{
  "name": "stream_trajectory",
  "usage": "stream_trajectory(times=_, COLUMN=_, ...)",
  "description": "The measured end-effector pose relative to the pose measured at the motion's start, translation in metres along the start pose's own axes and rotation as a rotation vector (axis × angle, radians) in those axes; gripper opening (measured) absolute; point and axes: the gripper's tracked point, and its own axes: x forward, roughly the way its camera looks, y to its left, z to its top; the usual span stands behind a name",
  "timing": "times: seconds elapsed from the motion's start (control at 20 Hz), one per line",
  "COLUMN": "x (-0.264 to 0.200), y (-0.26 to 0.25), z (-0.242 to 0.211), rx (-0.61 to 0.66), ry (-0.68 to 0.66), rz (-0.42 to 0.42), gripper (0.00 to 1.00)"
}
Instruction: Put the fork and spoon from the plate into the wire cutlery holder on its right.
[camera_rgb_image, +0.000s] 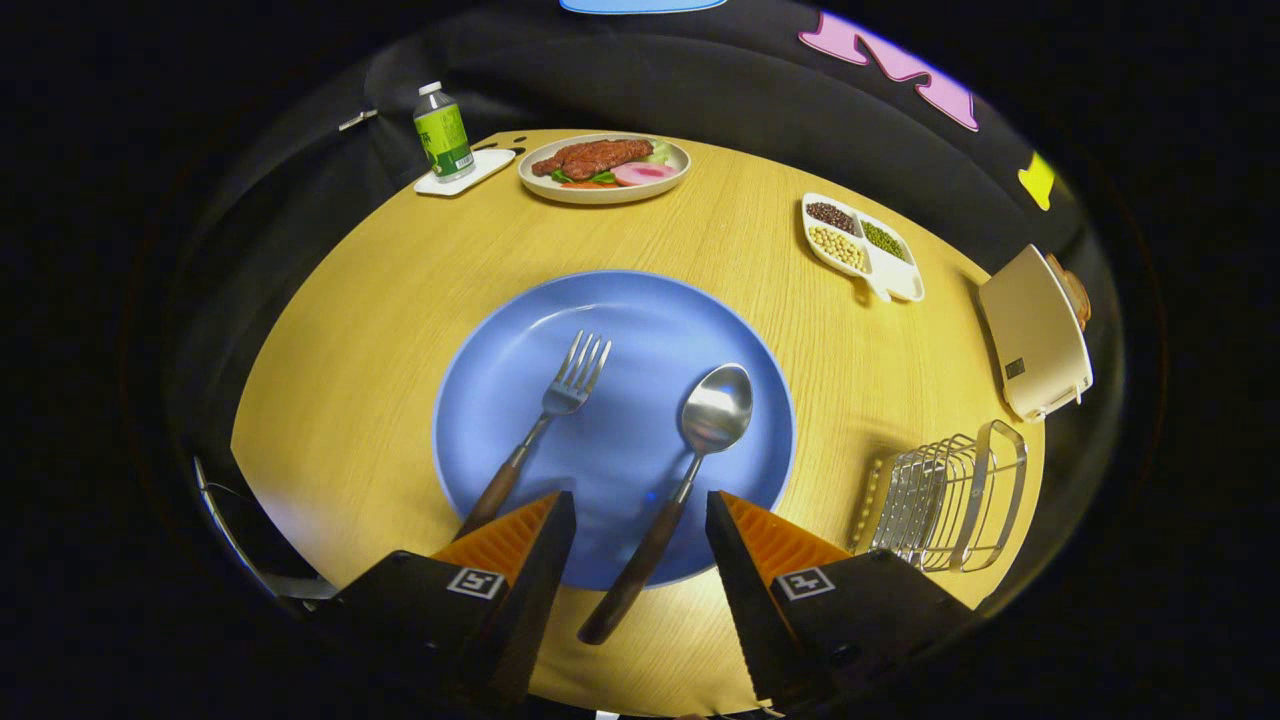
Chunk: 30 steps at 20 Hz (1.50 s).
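Wooden-handled spoon (680, 480) lies with its handle between the claw's (640, 520) spread, empty fingers, its steel bowl ahead on the round blue plate (500, 380). Beside it lies the fork (545, 420). At the table's (400, 280) right edge stands the wire cutlery holder (945, 495).

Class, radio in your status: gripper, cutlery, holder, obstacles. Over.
Gripper open, spoon handle between fingers. Fork and spoon both on plate. Holder empty, right of plate. Nothing in the way.
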Motion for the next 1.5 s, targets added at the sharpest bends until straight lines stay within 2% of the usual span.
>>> stream_trajectory(times=0.1, x=0.006, y=-0.001, z=-0.006, rx=0.016, ry=0.040, rz=-0.001, gripper=0.67)
stream_trajectory(times=0.2, x=0.009, y=-0.003, z=-0.010, rx=0.025, ry=0.069, rz=0.004, gripper=0.40)
stream_trajectory(times=0.25, x=0.009, y=-0.009, z=-0.010, rx=0.030, ry=0.079, rz=-0.012, gripper=0.39)
stream_trajectory(times=0.3, x=0.009, y=-0.015, z=-0.009, rx=0.039, ry=0.081, rz=-0.025, gripper=0.30)
stream_trajectory(times=0.4, x=0.011, y=-0.006, z=-0.008, rx=0.051, ry=0.093, rz=0.038, gripper=0.13)
stream_trajectory(times=0.7, x=0.000, y=-0.008, z=-0.008, rx=0.054, ry=0.098, rz=0.138, gripper=0.07)
stream_trajectory(times=0.95, x=-0.058, y=-0.028, z=-0.005, rx=0.009, ry=0.079, rz=0.191, gripper=0.07)
stream_trajectory(times=1.25, x=-0.130, y=-0.090, z=-0.007, rx=-0.033, ry=0.093, rz=0.218, gripper=0.07)
stream_trajectory(times=1.5, x=-0.149, y=-0.157, z=-0.017, rx=-0.051, ry=0.153, rz=0.171, gripper=0.07)
